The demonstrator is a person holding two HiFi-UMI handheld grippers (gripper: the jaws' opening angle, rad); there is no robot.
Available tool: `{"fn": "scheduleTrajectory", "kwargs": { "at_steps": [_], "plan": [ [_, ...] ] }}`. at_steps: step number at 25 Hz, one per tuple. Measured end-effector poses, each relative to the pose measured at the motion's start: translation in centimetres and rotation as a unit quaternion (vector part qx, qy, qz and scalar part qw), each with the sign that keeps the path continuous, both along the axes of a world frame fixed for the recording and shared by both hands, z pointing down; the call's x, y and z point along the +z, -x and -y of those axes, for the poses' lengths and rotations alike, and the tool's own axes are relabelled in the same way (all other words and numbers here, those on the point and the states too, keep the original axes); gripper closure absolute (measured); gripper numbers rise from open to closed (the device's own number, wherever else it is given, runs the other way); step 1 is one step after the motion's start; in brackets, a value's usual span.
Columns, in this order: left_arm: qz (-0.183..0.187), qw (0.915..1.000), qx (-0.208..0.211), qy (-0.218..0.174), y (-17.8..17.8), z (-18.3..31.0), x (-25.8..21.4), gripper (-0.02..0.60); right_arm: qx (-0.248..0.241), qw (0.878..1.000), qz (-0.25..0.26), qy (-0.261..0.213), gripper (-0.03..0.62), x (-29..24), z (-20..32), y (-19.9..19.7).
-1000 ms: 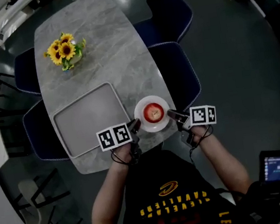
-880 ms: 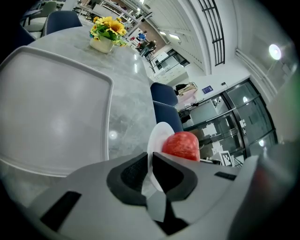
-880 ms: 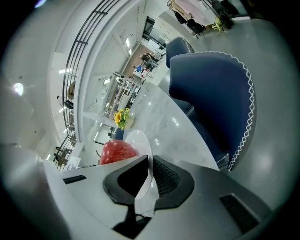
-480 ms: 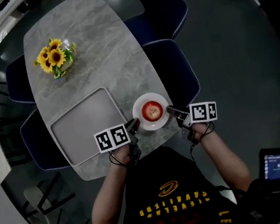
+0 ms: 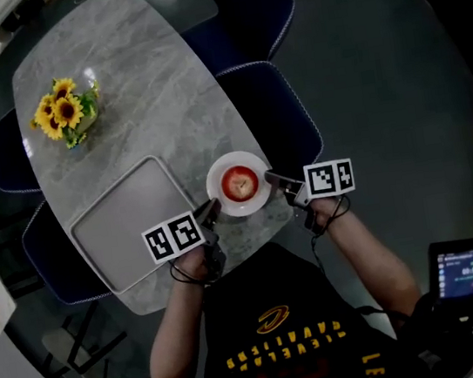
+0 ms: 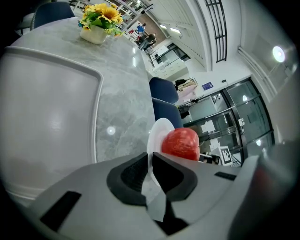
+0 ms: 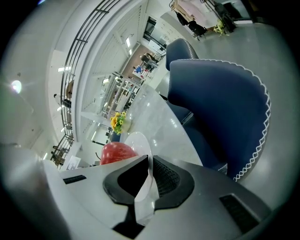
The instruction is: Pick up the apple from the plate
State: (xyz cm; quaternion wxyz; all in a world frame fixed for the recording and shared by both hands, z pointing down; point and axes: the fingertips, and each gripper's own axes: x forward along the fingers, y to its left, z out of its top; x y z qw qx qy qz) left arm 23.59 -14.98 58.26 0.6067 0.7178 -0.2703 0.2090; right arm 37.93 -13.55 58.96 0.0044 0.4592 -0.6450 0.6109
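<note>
A red apple point(image 5: 238, 182) lies on a small white plate point(image 5: 234, 158) near the front right edge of the grey marble table point(image 5: 134, 93). My left gripper point(image 5: 210, 207) is at the plate's near-left rim and my right gripper point(image 5: 272, 178) at its right rim. In the left gripper view the jaws point(image 6: 150, 159) are shut on the thin white rim of the plate point(image 6: 157, 133), with the apple point(image 6: 180, 143) just beyond. The right gripper point(image 7: 150, 164) is likewise shut on the rim of the plate point(image 7: 136, 140), the apple point(image 7: 117, 152) behind to the left. Whether the plate is off the table, I cannot tell.
A large grey tray point(image 5: 127, 222) lies left of the plate. A pot of sunflowers point(image 5: 62, 113) stands at the table's far left. Dark blue chairs point(image 5: 274, 116) line the right side, close to the plate. A screen point(image 5: 468, 266) is at the lower right.
The head view has shifted, so everything sits further left in the frame. Both grippers stay at the plate's rim, with the apple still on the plate.
</note>
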Motion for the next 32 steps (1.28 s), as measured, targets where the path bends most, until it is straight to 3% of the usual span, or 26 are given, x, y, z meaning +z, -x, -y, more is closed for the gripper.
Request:
{"fn": "scheduleTrajectory", "kwargs": {
  "at_steps": [32],
  "plan": [
    [0.002,1.0,0.004,0.0,0.2,0.1,0.1,0.546,-0.006,1.0,-0.002,0.004,0.556,0.1,0.0,0.5]
  ]
}}
